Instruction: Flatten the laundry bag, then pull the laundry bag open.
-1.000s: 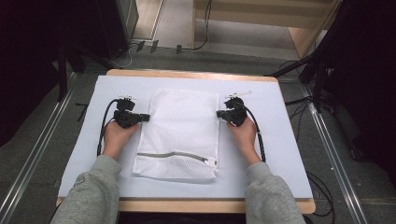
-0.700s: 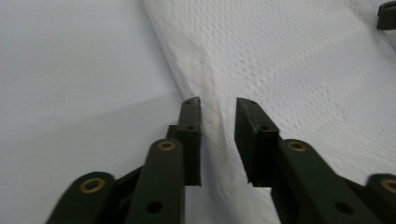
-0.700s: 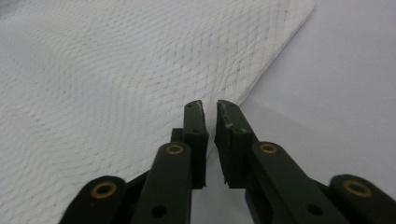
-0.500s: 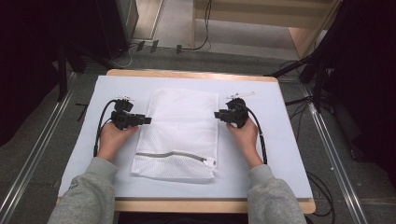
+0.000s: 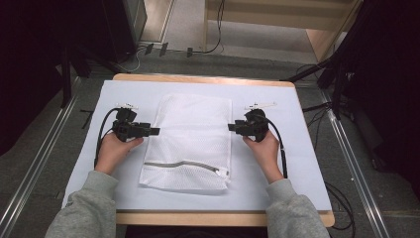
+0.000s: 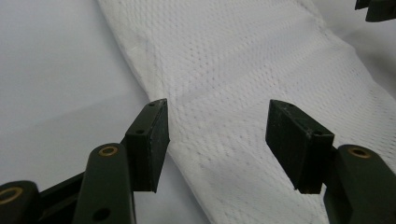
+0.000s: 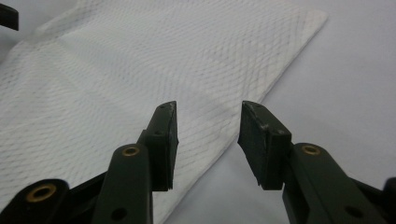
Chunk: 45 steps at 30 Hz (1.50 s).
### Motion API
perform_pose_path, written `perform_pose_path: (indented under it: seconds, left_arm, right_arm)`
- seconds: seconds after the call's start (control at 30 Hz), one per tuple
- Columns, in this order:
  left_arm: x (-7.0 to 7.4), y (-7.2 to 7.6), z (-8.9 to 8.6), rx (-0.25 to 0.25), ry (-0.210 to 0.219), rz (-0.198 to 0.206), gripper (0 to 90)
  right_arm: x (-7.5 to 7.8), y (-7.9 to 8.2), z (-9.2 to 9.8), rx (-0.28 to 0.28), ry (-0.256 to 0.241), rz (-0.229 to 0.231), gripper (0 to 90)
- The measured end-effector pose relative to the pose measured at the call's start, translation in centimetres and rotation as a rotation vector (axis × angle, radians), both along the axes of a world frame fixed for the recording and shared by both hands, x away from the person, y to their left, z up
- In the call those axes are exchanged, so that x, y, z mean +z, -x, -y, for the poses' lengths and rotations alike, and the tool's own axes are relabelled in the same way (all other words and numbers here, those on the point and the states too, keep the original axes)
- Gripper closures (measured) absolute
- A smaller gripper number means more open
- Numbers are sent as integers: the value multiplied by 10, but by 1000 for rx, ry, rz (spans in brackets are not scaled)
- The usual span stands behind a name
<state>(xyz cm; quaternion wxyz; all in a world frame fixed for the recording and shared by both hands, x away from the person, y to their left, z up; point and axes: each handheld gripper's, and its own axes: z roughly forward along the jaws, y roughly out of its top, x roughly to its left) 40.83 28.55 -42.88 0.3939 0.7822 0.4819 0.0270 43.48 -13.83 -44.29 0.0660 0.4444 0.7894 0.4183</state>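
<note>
Table (image 5: 74, 148) bare around mesh bag (image 5: 193, 134); left gripper (image 5: 154, 131) and right gripper (image 5: 231, 127) at its side edges, jaws apart, holding nothing.

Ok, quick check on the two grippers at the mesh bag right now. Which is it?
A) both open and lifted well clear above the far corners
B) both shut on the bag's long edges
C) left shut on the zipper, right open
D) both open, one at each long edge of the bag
D: the left gripper and the right gripper each show a clear gap between their jaws, with an edge of the mesh bag lying in that gap, ungripped.
</note>
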Motion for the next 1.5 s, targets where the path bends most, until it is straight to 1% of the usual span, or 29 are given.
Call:
perform_pose_path:
  seconds: [0.03,0.13,0.2,0.23,0.27,0.33,0.37,0.5,0.57,0.6,0.63,0.77,0.87,0.97,1.03,1.13,1.33,1.4,1.5]
  left_arm:
    - [1,1,0,0,2,3,397]
    - [3,5,1,-6,4,11,392]
    - [4,7,2,-12,4,9,391]
    - [4,8,3,-16,7,8,391]
    - [5,10,3,-17,10,5,391]
    - [7,14,7,-31,1,10,391]
    - [7,14,7,-31,1,10,391]
    - [10,22,11,-42,7,22,391]
    - [12,26,13,-50,7,25,387]
    - [12,27,14,-52,9,29,384]
    - [13,29,15,-52,6,31,382]
    - [16,35,19,-73,2,39,375]
    - [17,39,23,-88,-9,46,375]
    - [18,42,27,-103,-12,50,375]
    - [19,45,31,-111,-15,53,375]
    - [20,49,37,-127,-22,68,376]
    - [22,56,50,-158,-18,77,386]
    - [22,57,54,-171,-14,78,389]
    - [21,60,63,-193,-27,83,395]
  right_arm:
    - [0,2,0,4,-2,10,586]
    - [1,10,1,20,5,17,583]
    - [1,16,1,32,10,15,576]
    - [1,16,1,32,10,15,576]
    - [1,19,1,36,10,25,573]
    - [1,28,1,54,16,35,572]
    - [1,28,1,54,16,35,572]
    - [0,40,0,80,27,39,571]
    - [1,45,1,90,21,40,565]
    - [1,51,1,99,20,42,564]
    - [1,51,1,99,20,42,564]
    - [3,59,3,108,18,51,560]
    - [4,66,6,110,12,47,551]
    - [4,69,8,110,14,47,544]
    - [3,71,9,106,10,40,539]
    - [3,75,10,105,9,38,534]
    - [3,84,10,118,9,38,533]
    - [3,87,9,121,8,31,534]
    - [3,93,9,126,11,23,534]
